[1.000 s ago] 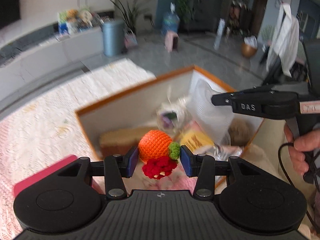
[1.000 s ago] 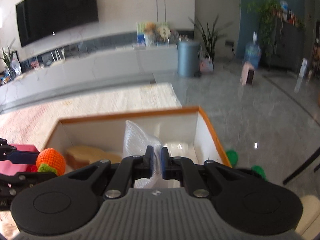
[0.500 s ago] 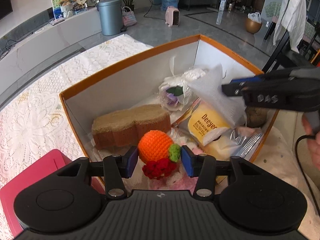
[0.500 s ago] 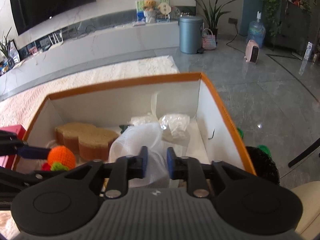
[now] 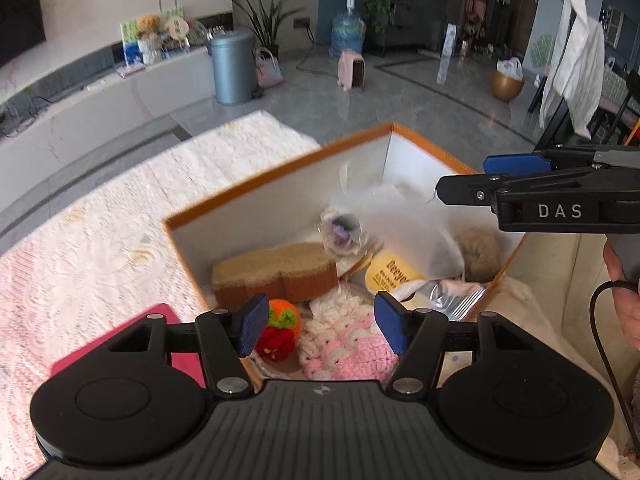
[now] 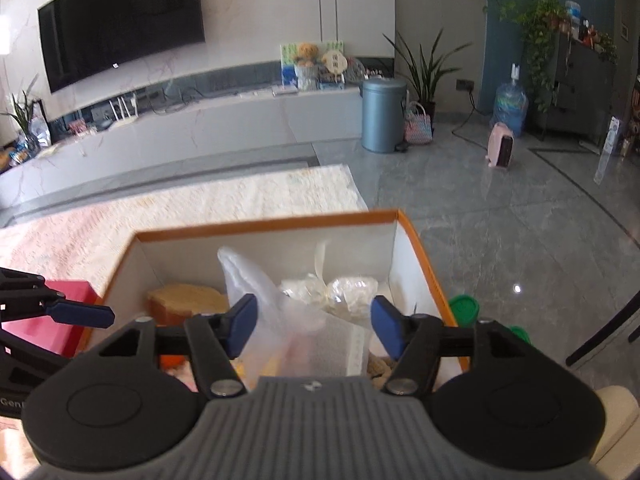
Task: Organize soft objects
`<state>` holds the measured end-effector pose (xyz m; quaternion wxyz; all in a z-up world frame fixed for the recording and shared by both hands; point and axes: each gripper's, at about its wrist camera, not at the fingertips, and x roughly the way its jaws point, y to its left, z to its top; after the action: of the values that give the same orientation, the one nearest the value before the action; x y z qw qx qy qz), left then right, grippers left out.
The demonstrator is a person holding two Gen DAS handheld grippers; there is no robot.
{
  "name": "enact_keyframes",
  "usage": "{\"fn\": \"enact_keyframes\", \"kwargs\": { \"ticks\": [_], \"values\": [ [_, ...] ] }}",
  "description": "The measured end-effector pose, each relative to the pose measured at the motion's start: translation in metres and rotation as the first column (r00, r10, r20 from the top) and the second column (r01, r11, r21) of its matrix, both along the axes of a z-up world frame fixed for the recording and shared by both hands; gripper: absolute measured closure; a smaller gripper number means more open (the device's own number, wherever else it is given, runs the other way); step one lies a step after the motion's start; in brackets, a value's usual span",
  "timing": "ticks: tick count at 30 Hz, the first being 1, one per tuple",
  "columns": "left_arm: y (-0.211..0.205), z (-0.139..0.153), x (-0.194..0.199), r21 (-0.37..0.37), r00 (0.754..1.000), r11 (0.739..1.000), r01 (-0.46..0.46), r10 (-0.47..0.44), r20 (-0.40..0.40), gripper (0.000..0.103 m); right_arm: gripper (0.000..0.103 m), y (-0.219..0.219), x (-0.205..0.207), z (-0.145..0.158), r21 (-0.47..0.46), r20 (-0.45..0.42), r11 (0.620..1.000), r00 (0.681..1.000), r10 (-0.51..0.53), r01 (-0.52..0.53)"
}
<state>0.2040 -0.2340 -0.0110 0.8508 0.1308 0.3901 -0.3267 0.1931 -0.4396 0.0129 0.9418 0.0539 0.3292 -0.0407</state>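
An orange-rimmed white box (image 5: 280, 168) holds soft things. The crocheted orange with red flower (image 5: 280, 330) lies in the box's near corner, below my left gripper (image 5: 320, 328), which is open and empty. Beside it lie a pink crochet piece (image 5: 344, 344) and a brown sponge (image 5: 276, 272). A clear plastic bag (image 6: 296, 320) rests in the box (image 6: 416, 256) under my right gripper (image 6: 314, 326), open and empty. The right gripper also shows in the left wrist view (image 5: 492, 182), above the box's right side.
A pink-red flat box (image 5: 176, 360) lies left of the orange-rimmed box on a lace cloth (image 5: 100, 248). A yellow packet (image 5: 390, 274), a wrapped flower (image 5: 340, 230) and a beige fluffy ball (image 5: 480, 252) sit in the box. Green lids (image 6: 464, 310) lie to its right.
Both grippers opened. The crocheted orange dropped from my left gripper into the box. The plastic bag left my right gripper and settled in the box. Both grippers rose a little.
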Motion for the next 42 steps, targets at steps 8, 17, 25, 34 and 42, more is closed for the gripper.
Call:
{"fn": "enact_keyframes", "kwargs": {
  "ticks": [8, 17, 25, 34, 42],
  "values": [
    [0.036, 0.044, -0.028, -0.083, 0.994, 0.995, -0.063, 0.07, 0.089, 0.032, 0.033, 0.023, -0.03, 0.041, -0.017, 0.069, 0.999, 0.997, 0.038, -0.036],
    [0.084, 0.092, -0.073, -0.278, 0.961, 0.951, -0.135, 0.194, 0.199, 0.032, 0.009, 0.057, -0.076, 0.088, 0.008, 0.14, 0.998, 0.988, 0.062, -0.063],
    [0.111, 0.103, -0.12, -0.384, 0.889, 0.905, -0.18, 0.317, 0.33, 0.025, 0.003, 0.096, -0.125, 0.096, 0.047, 0.221, 0.996, 0.973, 0.063, -0.076],
    [0.124, 0.073, -0.163, -0.365, 0.784, 0.891, -0.27, 0.423, 0.453, 0.008, 0.003, 0.138, -0.176, 0.064, 0.03, 0.308, 0.999, 0.951, 0.021, -0.032],
    [0.128, 0.047, -0.175, -0.351, 0.759, 0.869, -0.348, 0.481, 0.439, 0.0, 0.003, 0.156, -0.186, 0.015, 0.037, 0.26, 0.999, 0.966, -0.016, 0.007]
  ]
}}
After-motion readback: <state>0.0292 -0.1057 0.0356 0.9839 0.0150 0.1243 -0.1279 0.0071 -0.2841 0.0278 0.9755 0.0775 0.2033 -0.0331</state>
